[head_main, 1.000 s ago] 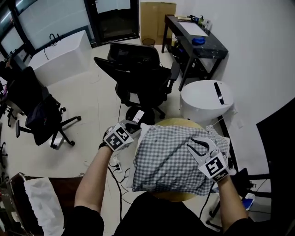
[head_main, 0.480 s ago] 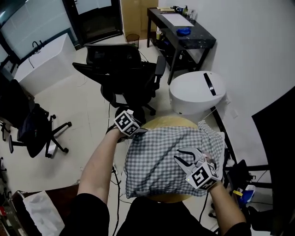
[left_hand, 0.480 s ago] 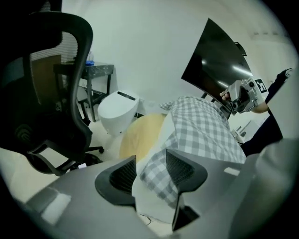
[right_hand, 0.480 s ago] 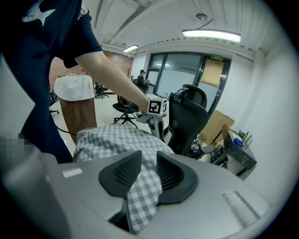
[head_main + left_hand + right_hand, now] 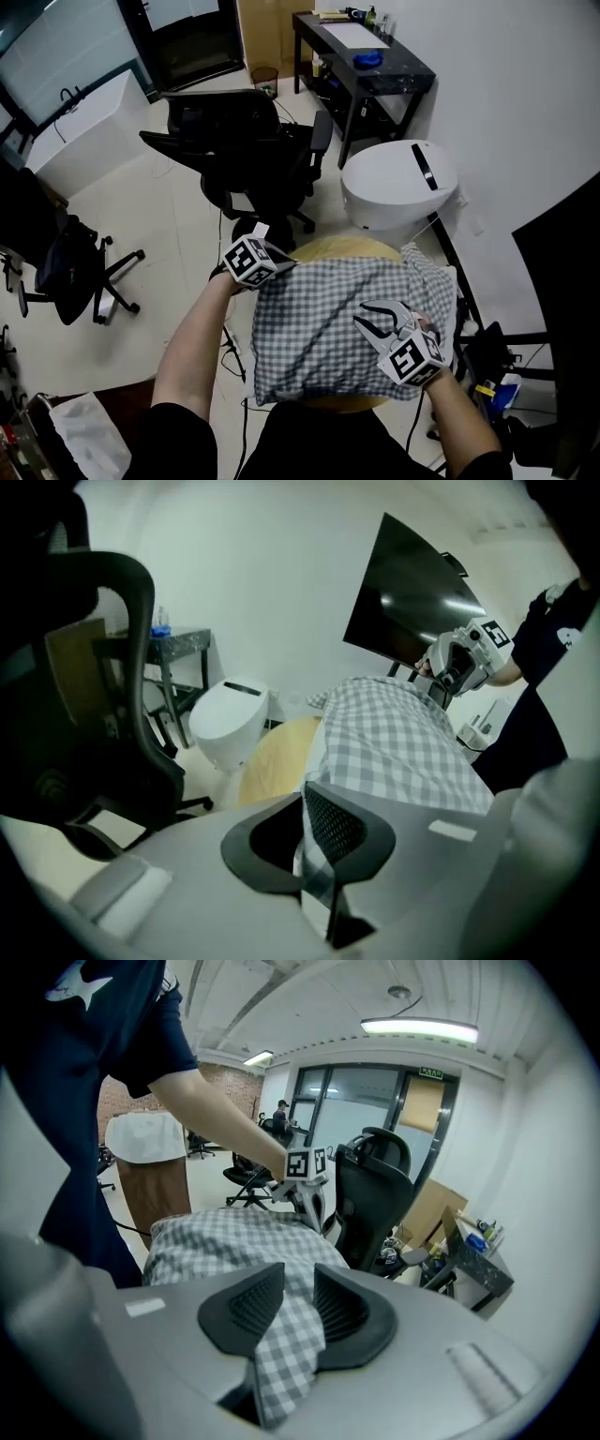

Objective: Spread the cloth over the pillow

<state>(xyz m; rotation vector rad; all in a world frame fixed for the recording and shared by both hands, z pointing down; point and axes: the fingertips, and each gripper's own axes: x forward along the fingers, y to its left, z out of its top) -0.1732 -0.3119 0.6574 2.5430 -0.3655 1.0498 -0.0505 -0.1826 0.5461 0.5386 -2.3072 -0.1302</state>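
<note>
L hand-held gripper [image 5: 279, 266] moved in to cloth [image 5: 323, 323] corner, jaws just closed on it

Left tool [image 5: 284, 266] just clamped cloth [image 5: 314, 323]; right tool [image 5: 367, 315] apparently gripping too.

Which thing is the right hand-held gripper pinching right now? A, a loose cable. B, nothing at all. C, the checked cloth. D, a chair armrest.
C: the right hand-held gripper has its jaws closed on a fold of the checked cloth, seen in its own view.

Grey-and-white checked cloth [image 5: 328, 319], tan round table [image 5: 347, 247], black office chair [image 5: 244, 141], pale floor [image 5: 178, 216].
</note>
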